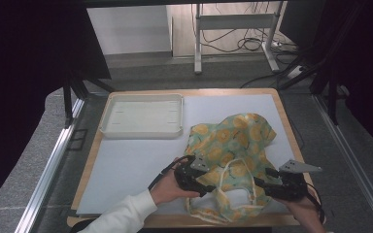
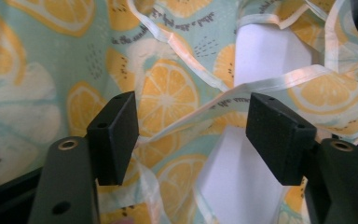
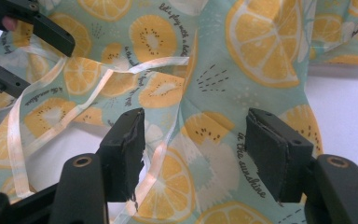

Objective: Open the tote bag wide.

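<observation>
A crumpled teal cloth [image 1: 233,141] printed with orange slices and edged in white ribbon lies on the right half of the white mat. My left gripper [image 1: 208,188] reaches in at the cloth's near left edge. In the left gripper view it [image 2: 198,135] is open, with a ribbon-trimmed edge [image 2: 223,100] running between the pads, which stand clear of it. My right gripper [image 1: 261,183] comes in from the near right. It [image 3: 196,149] is open above the cloth [image 3: 214,84], and a loose ribbon [image 3: 156,163] hangs beside its left pad. The left gripper's jaws appear far off at that view's top left.
An empty white tray [image 1: 143,132] stands at the back left of the mat [image 1: 126,165]. The wooden table edge [image 1: 291,131] runs close to the cloth on the right. Metal rails flank the table, with a desk frame and cables on the floor beyond.
</observation>
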The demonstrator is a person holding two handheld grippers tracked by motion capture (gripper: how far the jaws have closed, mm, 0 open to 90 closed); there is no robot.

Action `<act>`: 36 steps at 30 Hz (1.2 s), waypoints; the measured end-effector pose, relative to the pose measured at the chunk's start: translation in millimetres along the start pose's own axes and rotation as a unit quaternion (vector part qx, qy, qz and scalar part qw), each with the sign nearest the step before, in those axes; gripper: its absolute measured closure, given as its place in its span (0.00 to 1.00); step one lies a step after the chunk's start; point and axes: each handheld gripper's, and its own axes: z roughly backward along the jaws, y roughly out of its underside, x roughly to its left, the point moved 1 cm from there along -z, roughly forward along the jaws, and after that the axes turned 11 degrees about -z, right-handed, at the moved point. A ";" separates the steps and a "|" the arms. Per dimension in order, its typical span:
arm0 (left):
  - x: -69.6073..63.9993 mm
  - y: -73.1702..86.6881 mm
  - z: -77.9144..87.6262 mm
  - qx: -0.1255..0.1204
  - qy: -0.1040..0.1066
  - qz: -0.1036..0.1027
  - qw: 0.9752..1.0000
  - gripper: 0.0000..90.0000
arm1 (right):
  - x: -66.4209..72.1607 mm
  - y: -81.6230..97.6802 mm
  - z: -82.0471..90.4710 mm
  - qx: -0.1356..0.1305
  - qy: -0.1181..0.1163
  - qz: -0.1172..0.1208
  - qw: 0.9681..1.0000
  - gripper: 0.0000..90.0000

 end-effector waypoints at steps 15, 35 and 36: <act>-9.4 -2.0 -22.5 0.048 -0.007 -0.061 0.997 0.79 | -1.5 0.4 -0.1 0.000 0.002 -0.002 1.000 0.42; -6.3 5.9 7.5 -0.013 -0.003 -0.031 0.999 0.99 | -2.5 7.2 15.6 -0.009 -0.011 -0.015 1.000 0.42; -5.6 6.1 9.3 -0.016 -0.004 -0.030 0.999 0.99 | -1.7 9.4 18.0 -0.008 -0.024 -0.022 0.999 0.42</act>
